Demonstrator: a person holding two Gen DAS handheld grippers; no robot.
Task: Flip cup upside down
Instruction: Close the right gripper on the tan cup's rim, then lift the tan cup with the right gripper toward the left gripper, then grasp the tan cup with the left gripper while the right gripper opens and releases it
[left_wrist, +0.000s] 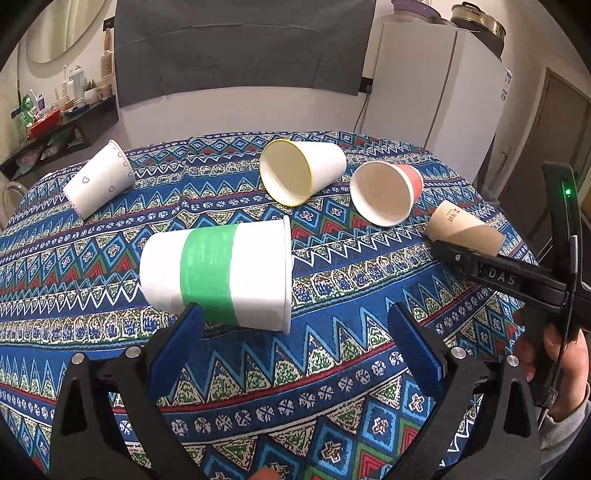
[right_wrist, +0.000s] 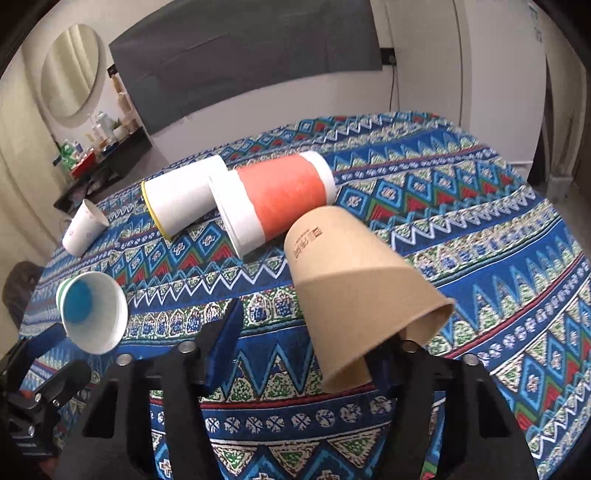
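- My right hand-held gripper (right_wrist: 314, 343) stands wide, one finger inside the mouth of the plain brown paper cup (right_wrist: 354, 291), which lies tilted on the patterned blue counter (right_wrist: 480, 229).
- My left hand-held gripper (left_wrist: 295, 336) gapes wide just beside the green-banded white paper cup (left_wrist: 218, 273), lying left of the brown cup.
- Behind the brown cup lies an orange-banded white paper cup (right_wrist: 273, 199).
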